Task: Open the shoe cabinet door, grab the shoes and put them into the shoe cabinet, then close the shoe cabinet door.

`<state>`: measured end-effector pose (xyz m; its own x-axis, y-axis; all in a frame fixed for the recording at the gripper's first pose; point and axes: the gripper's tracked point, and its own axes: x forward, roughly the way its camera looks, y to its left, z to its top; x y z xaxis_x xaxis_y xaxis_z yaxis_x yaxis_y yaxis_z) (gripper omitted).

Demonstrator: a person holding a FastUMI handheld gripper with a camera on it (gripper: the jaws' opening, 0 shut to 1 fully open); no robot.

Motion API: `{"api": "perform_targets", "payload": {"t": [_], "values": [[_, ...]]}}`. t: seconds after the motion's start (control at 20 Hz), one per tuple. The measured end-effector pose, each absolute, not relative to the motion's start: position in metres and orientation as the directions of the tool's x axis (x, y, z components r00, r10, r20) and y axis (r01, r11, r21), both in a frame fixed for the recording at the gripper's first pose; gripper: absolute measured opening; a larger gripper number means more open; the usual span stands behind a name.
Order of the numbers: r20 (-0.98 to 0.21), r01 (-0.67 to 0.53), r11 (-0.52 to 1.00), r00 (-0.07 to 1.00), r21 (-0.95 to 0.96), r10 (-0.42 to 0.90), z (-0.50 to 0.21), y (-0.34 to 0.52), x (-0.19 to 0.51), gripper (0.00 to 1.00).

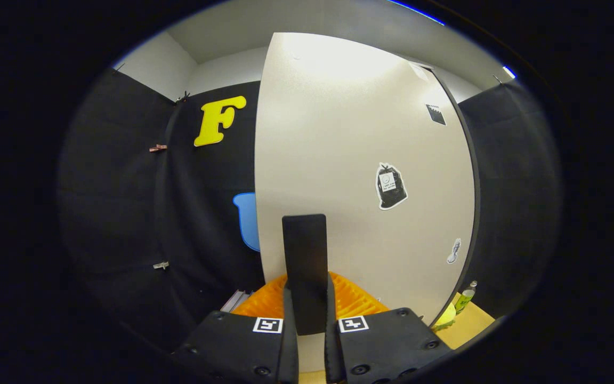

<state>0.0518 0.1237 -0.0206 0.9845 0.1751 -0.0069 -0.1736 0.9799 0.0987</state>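
The inside of the shoe cabinet is hidden from this view, and no shoes can be made out. The shoe cabinet door is seen as a broad, pale, matt panel standing upright just beyond the fingers; its top is washed out by glare, and its right edge is lined by a dark strip. Three small stickers are seen on the panel, too small for their detail to be told. A dark, flat, upright handle is fixed to the near left part of the door. The hand-held gripper is seen clamped on this handle, both fingers pressed against its lower sides. An orange ribbed object is partly covered behind the fingers and the handle; what it is cannot be told. To the far right, low down, a small green bottle and a yellow-green thing are seen on a tan surface, cut off by the door's edge.
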Motion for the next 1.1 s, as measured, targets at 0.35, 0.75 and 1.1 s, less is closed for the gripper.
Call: {"api": "perform_targets", "payload": {"t": [0.35, 0.75, 1.1], "values": [[-0.009, -0.230, 0.968, 0.973, 0.099, 0.232, -0.019, 0.083, -0.002, 0.23], [-0.006, -0.240, 0.966, 0.970, 0.095, 0.241, -0.021, 0.009, -0.052, 0.22], [-0.014, -0.184, 0.980, 0.983, 0.071, 0.185, -0.021, -0.064, -0.077, 0.22]]}}
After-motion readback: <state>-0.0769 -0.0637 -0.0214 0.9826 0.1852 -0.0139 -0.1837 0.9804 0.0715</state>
